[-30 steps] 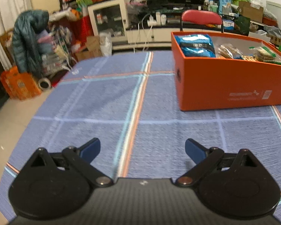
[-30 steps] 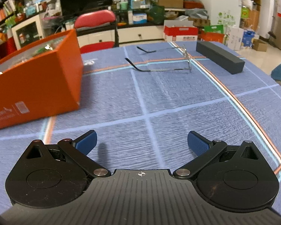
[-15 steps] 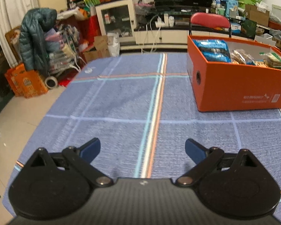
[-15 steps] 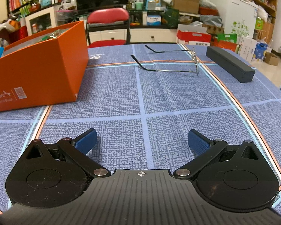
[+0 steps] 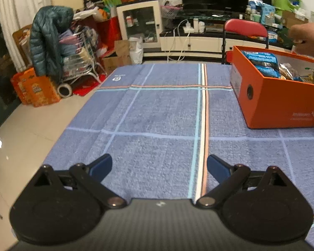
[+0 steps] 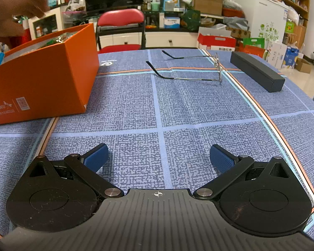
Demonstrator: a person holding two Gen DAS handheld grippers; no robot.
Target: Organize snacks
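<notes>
Left wrist view: the left gripper [image 5: 159, 165] gapes empty low in frame over the blue plaid-clothed surface [image 5: 157, 115]; the right gripper [image 6: 159, 156] likewise. Farther, at upper right, the orange cardboard box [image 5: 278, 104] holds snack packets [image 5: 261, 62].

eyeglasses [image 6: 198, 69] | black case [image 6: 257, 73] (right of them) | red chair [image 6: 120, 24]

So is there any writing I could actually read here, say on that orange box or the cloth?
Nothing reads for certain.
On the orange box: white print beside a QR-style square, too small to read.
On the tablecloth: a white logo near the far edge, blurred.
On the red and white carton behind the table: dark characters, too blurred.
</notes>
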